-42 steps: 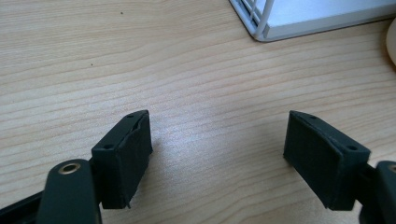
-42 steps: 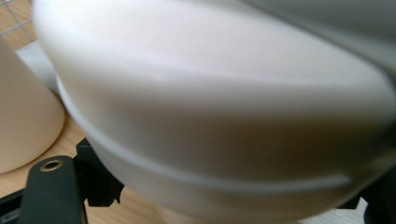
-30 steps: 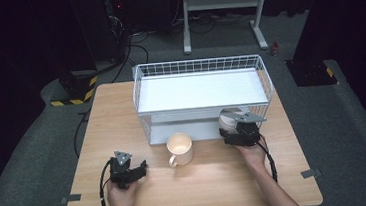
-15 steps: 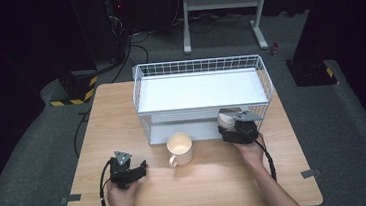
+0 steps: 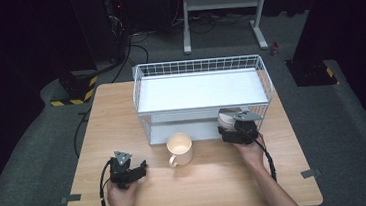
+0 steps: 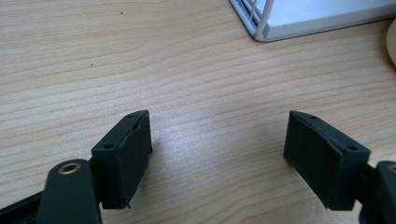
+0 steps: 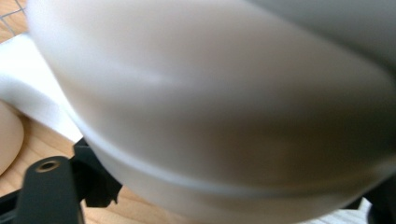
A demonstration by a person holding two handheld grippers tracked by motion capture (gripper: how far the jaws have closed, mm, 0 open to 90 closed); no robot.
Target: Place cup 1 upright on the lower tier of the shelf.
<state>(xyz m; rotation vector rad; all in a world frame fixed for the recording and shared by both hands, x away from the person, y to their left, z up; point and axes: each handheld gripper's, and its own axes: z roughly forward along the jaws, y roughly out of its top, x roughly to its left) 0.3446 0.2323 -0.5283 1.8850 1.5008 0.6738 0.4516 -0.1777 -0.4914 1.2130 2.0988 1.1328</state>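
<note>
Black gripper at the lower left of the high view, what is it doing?

That is the left gripper, low over the light wooden table with a hand behind it. In the left gripper view its two black fingers stand spread apart, and there is bare wood grain between them.

What lies to its right?

A cream ceramic mug with a handle stands upright near the middle of the frame, just in front of the white wire two-tier rack. It is well apart from the left gripper.

And further right?

The right gripper sits at the rack's lower right corner, pointing up the frame toward the rack. A white round bowl is at its tip, against the front edge of the lower tier.

Is the bowl pinched?

It is between the jaws. In the right gripper view the bowl comes out huge and blurred across the middle, with one black finger showing just beside its lower left curve. The jaws have just been opening with the bowl between them. Whether the pads press on it I cannot tell, because the bowl hides the contact.

Anything else in that view?

A sliver of the cream mug shows at the left edge, and there is wood under it.
</note>
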